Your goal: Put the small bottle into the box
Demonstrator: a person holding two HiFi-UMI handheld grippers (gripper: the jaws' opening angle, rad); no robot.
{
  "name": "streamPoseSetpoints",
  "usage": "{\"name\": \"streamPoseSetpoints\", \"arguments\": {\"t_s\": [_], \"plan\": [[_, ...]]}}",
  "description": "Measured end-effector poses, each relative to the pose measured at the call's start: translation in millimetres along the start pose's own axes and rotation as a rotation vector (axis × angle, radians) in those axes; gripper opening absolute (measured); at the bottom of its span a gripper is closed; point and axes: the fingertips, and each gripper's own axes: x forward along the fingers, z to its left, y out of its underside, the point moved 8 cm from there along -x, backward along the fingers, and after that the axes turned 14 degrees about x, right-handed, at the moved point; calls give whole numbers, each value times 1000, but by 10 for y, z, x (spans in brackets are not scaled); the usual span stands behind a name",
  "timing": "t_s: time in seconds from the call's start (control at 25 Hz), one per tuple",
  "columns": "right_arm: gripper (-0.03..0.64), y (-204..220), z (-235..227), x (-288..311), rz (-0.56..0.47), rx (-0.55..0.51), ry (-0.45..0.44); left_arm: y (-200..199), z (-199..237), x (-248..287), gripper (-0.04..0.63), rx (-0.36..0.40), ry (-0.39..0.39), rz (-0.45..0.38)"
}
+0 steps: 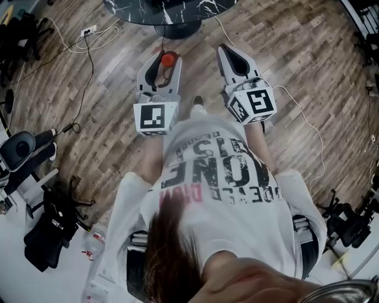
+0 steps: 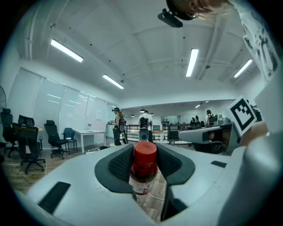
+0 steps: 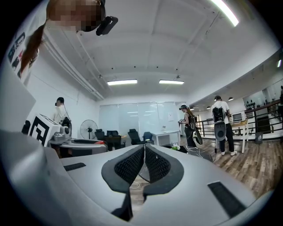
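One small bottle (image 2: 143, 170) with a red cap stands upright between the jaws of the left gripper (image 1: 167, 54), its body clamped by the dark ribbed pads and its cap rising just above them. In the head view only the red cap (image 1: 169, 60) shows, at that gripper's tip. The right gripper (image 3: 144, 152) is held level beside the left one, on its right and slightly apart from it. Its jaws are pressed together with nothing between them. Below both grippers lies a wooden plank floor (image 1: 284, 53) with a few loose cables across it. Ahead of their tips stands a dark marbled table (image 1: 172, 12), whose edge also shows just ahead and to the right of the right gripper's jaws (image 3: 196, 152). No box appears in any view, so the step in hand looks like the carry: the bottle is picked up and held clear of any surface, but not yet delivered. The next move probably calls for bringing the box into sight, keeping the bottle upright on the way, setting it over the box's opening, lowering it inside and only then easing the left jaws apart. The right gripper is free to steady the box if needed.
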Motion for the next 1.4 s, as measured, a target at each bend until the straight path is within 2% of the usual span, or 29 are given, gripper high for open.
{"name": "streamPoseSetpoints", "arguments": {"t_s": [0.44,0.88,1.4], "plan": [[8,-132,-456,149,6,20,-59,-168,-44,421,149,32,-50,-2],[8,-212,-729,265,-2,25,-1,-200,24,782,149,29,-30,-24],[8,-199,-813,930,36,20,-5,10,500,1217,149,3,-27,-14]]}}
